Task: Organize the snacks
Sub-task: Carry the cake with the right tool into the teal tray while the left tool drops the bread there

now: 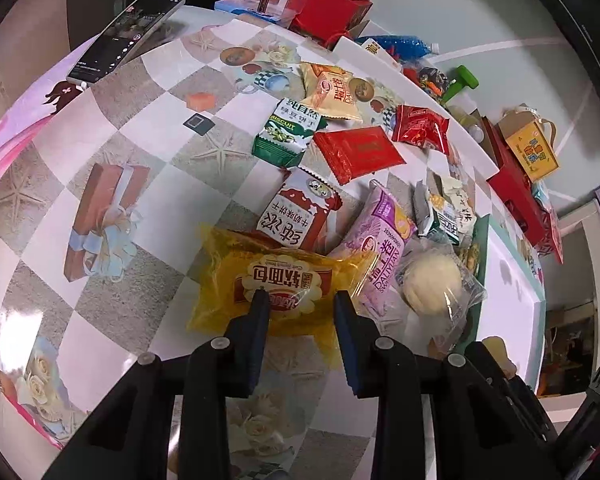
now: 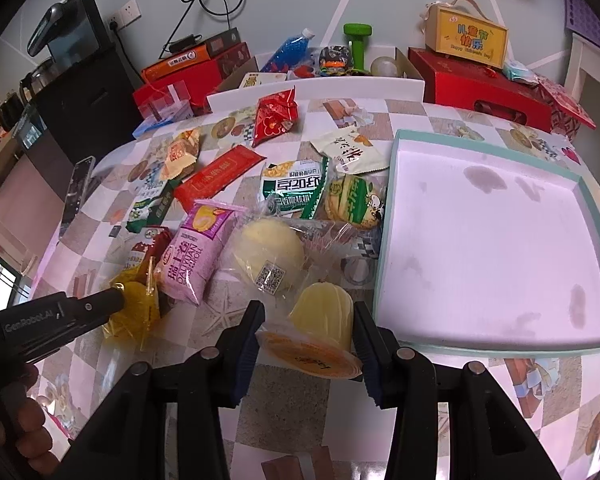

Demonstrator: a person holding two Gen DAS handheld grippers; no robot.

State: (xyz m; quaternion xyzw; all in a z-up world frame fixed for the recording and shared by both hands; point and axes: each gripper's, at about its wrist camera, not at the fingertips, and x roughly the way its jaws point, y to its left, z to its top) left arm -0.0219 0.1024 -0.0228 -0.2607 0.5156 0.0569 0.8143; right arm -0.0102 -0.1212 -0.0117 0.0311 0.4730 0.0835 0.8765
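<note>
My left gripper (image 1: 300, 300) is shut on the near edge of a yellow bread packet (image 1: 276, 280), which lies on the patterned table. The right wrist view shows the same grip from the side, with the left gripper (image 2: 118, 300) pinching the crumpled yellow packet (image 2: 134, 312). My right gripper (image 2: 308, 316) is shut on a pale yellow jelly cup (image 2: 324, 316) with an orange lid, held tilted just above the table. Immediately right of the cup lies a white tray with a teal rim (image 2: 384, 240), with nothing in it.
Several snack packets lie ahead: a pink roll packet (image 2: 192, 256), a wrapped round bun (image 2: 268, 252), a red-and-white biscuit packet (image 1: 300, 212) and a flat red packet (image 1: 356, 152). A phone (image 1: 128, 36) lies at the far left. Red boxes (image 2: 480, 88) line the back edge.
</note>
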